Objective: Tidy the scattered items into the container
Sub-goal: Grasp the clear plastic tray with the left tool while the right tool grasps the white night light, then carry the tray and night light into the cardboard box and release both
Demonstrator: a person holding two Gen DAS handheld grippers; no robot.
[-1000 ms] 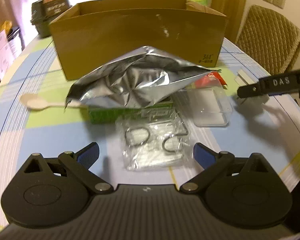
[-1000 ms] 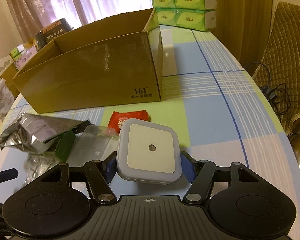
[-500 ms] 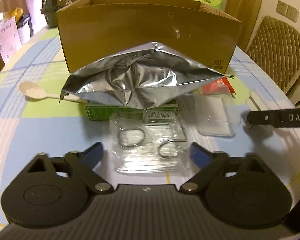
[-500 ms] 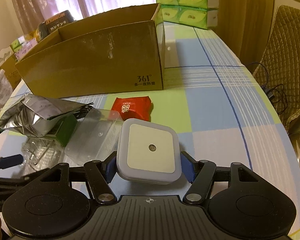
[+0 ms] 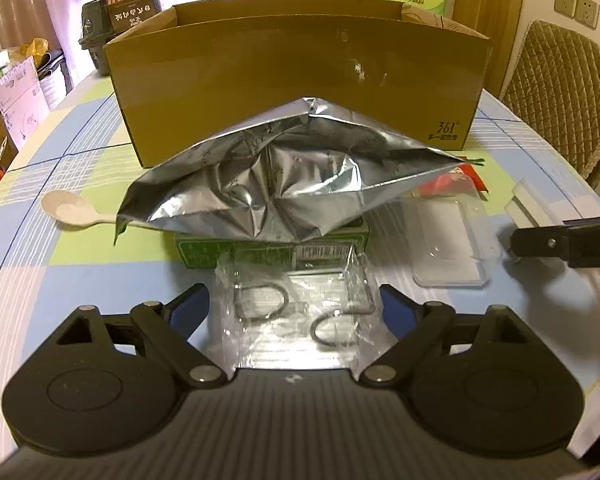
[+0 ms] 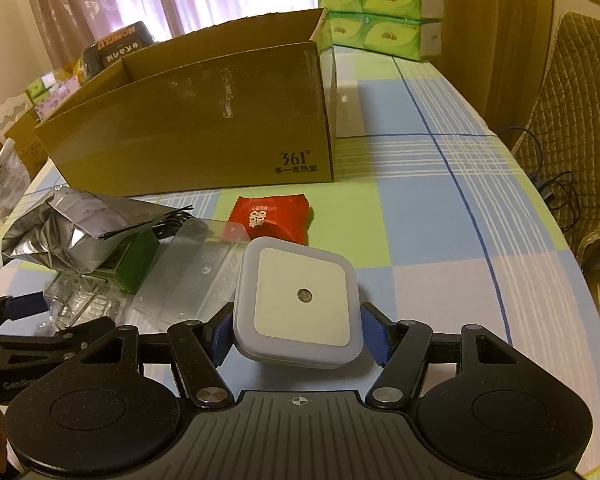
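Observation:
My left gripper [image 5: 294,310] is open low over the table, its blue fingertips either side of a clear bag of metal hooks [image 5: 300,316]. Beyond it a crumpled silver foil bag [image 5: 288,188] lies on a green box [image 5: 268,250]. A wooden spoon [image 5: 72,210] lies to the left. A clear plastic case [image 5: 448,240] and a red packet [image 5: 452,178] lie to the right. The open cardboard box [image 5: 300,80] stands behind them. My right gripper [image 6: 296,336] is shut on a white square night light [image 6: 298,304], near the red packet [image 6: 270,218] and the clear case [image 6: 196,272].
A white flat piece [image 5: 528,204] lies at the right of the checked tablecloth. Green tissue boxes [image 6: 380,0] are stacked behind the cardboard box [image 6: 204,120], a dark tin [image 5: 120,12] is at the back left, and a padded chair [image 5: 560,92] stands beside the table.
My left gripper has moved forward and down, so the hook bag now lies between its fingertips. The right gripper, still holding the night light, has drawn back a little from the cardboard box.

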